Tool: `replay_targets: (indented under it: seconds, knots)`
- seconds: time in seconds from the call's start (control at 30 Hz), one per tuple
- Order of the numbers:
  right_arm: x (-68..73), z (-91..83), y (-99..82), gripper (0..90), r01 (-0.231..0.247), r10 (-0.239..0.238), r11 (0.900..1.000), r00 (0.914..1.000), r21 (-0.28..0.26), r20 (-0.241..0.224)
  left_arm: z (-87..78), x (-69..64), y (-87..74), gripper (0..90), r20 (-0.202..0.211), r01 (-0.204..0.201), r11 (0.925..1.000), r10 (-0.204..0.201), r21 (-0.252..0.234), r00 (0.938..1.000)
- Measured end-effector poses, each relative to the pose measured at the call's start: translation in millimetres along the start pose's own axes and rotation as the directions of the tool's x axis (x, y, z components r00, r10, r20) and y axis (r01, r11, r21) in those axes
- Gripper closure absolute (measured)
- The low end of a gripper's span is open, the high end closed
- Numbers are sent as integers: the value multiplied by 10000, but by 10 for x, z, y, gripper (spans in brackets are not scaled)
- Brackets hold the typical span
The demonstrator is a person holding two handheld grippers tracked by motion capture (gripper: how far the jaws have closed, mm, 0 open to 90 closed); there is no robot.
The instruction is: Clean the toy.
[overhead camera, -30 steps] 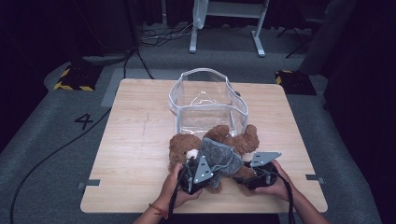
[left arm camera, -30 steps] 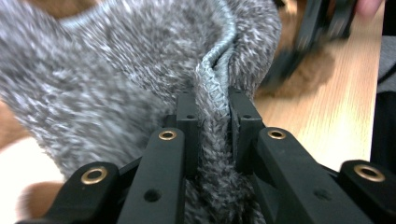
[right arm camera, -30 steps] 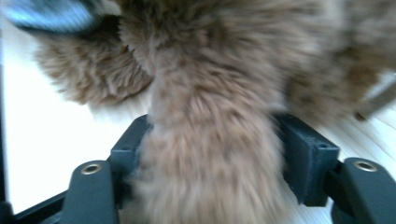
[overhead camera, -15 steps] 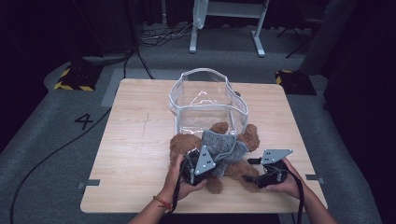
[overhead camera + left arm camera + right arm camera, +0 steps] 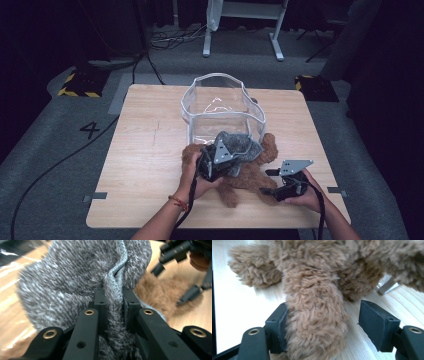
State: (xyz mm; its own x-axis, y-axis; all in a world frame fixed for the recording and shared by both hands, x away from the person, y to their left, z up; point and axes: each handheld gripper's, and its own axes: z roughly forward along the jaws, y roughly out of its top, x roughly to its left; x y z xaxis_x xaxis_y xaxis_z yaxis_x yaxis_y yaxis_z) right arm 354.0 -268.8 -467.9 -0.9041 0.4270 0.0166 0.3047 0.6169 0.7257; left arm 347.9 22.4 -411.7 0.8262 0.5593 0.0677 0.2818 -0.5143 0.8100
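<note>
Nearest the person, the right gripper (image 5: 270, 181) is sitting by the desk's (image 5: 145, 165) front right edge, its fingers (image 5: 377, 325) having just been opening around the brown plush bear's (image 5: 250, 175) leg, one side touching, the other apart. The left gripper (image 5: 113, 300) is clamping a fold of grey knitted cloth (image 5: 70, 285) over the bear. Beyond, touching it, a clear plastic bag (image 5: 222, 107) is standing open. Bare desk is lying left.

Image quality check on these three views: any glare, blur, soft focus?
High view: table well lit, surroundings dark, glare streaks on the clear plastic container. Left gripper view: grey knit garment sharp near the fingers, background soft. Right gripper view: wood blown out bright at left, teddy bear leg fur sharp, upper fur softer.
</note>
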Motion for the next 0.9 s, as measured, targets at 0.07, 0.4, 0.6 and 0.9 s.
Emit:
replay_targets:
  seconds: [0.07,0.4,0.6,0.9]
  knots:
    - [-26,-3,-19,284,-121,121,9999,9999,-44,-42,-60,9,-12,777,21,-83,10000,82,50,10000]
    - [-35,10,-31,279,-238,238,9997,9997,-33,-39,-768,104,-258,778,-1373,-285,9985,217,-475,9903]
    - [-44,20,-31,275,-296,296,9996,9995,11,-90,-929,148,-639,779,-1606,199,9998,-185,68,9868]
    - [-44,37,-41,270,-320,321,9995,9994,26,-121,-889,198,-1142,780,-1518,1164,9866,-985,1146,9835]
